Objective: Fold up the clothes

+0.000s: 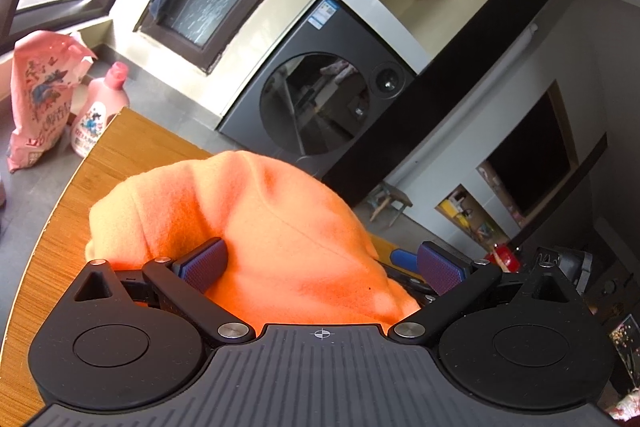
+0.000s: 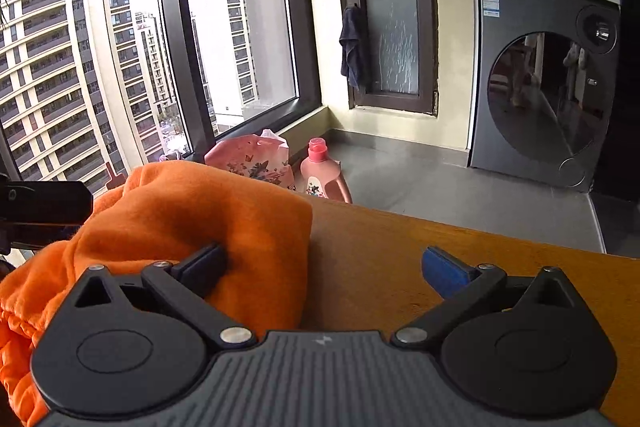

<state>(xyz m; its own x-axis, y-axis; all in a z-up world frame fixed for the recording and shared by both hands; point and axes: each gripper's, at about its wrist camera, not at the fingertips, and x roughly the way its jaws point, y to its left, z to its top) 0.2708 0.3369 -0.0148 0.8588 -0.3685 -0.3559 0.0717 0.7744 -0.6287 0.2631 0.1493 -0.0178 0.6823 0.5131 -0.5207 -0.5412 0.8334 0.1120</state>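
Observation:
An orange fleece garment (image 1: 256, 227) lies bunched on the wooden table (image 1: 132, 147). My left gripper (image 1: 320, 267) is open, its jaws spread wide, with the garment heaped between them and against its left finger. In the right wrist view the same garment (image 2: 180, 219) lies at the left on the table (image 2: 400, 259). My right gripper (image 2: 332, 267) is open; its left finger presses into the garment's right edge and its right finger hangs over bare wood. The other gripper's black body (image 2: 44, 203) shows at the left edge.
A dark washing machine (image 2: 548, 83) stands against the far wall. A pink detergent bottle (image 2: 320, 171) and a pink bag (image 2: 252, 163) sit on the floor past the table's far edge. Large windows are at the left. A small stool (image 1: 390, 201) stands on the floor.

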